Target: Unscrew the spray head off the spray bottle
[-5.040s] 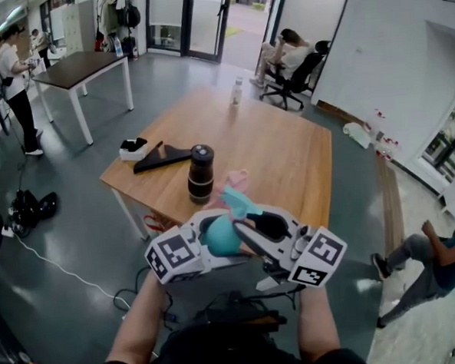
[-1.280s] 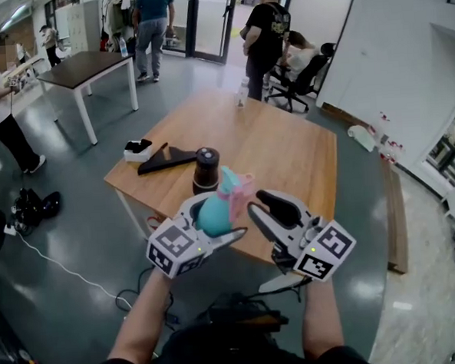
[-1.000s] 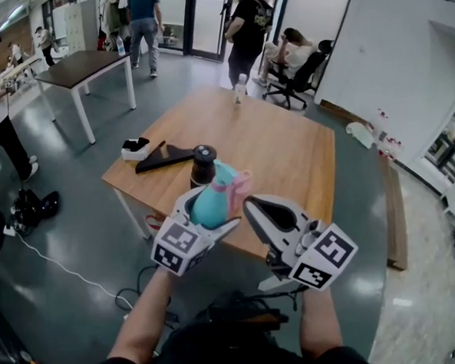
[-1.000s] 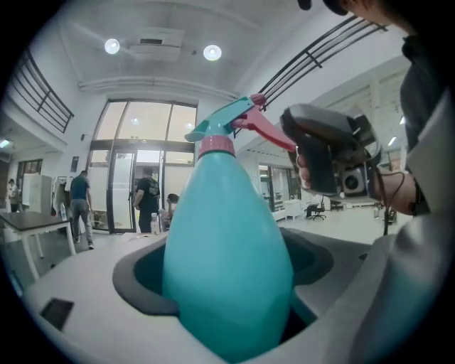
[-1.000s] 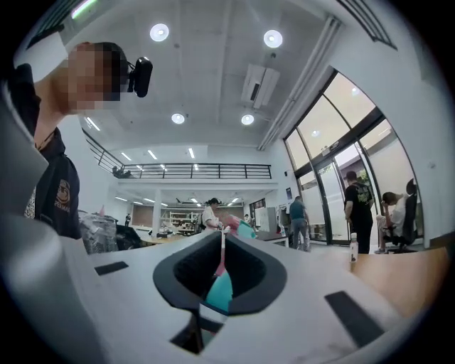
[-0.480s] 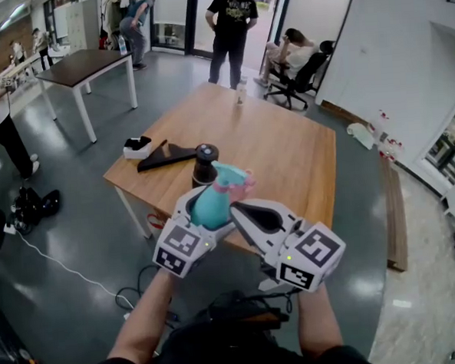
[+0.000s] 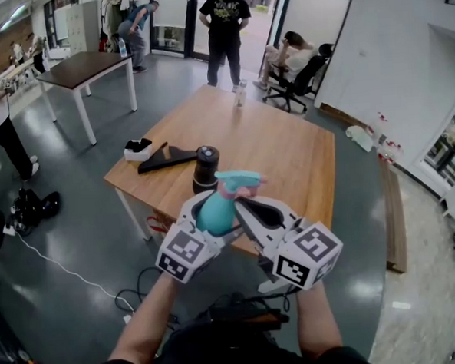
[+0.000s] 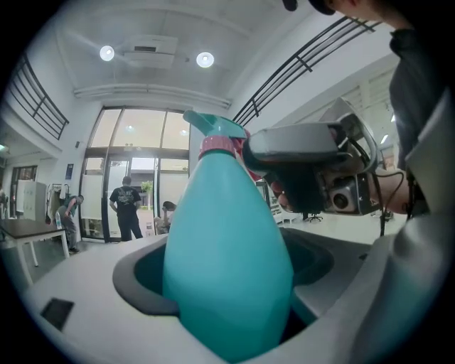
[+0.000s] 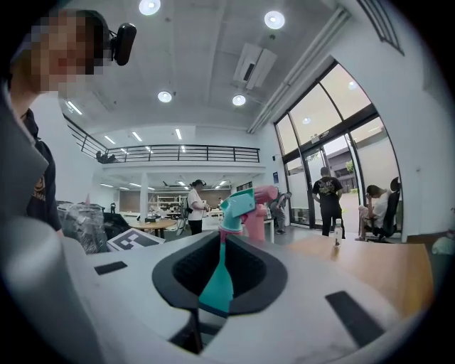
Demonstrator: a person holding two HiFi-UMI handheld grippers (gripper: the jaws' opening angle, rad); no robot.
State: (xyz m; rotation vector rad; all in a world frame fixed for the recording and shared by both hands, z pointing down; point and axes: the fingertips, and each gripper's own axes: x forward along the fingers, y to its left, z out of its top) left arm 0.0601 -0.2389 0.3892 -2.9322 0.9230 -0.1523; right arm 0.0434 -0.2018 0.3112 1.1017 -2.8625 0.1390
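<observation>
A teal spray bottle [image 7: 212,210] stands upright in my left gripper [image 7: 215,223], which is shut on its body; it fills the left gripper view as a teal cone [image 8: 227,277]. Its teal and pink spray head [image 7: 239,181] points right. My right gripper [image 7: 249,207] comes in from the right at the head. In the right gripper view the thin teal trigger [image 9: 217,277] runs through the narrow slit between the jaws of the right gripper [image 9: 219,245], with the spray head [image 9: 245,202] beyond the tips. The jaws are opening while both sides still touch the trigger.
Both grippers hover off the near corner of a wooden table [image 7: 287,151]. On it stand a dark cylindrical flask [image 7: 205,167], a black wedge-shaped object [image 7: 168,155], a white box [image 7: 137,150] and a small bottle [image 7: 240,94] at the far edge. People stand beyond.
My right gripper has moved left from beside the bottle onto the spray head. The spray head now points right, and the left gripper has shifted slightly with the bottle.
</observation>
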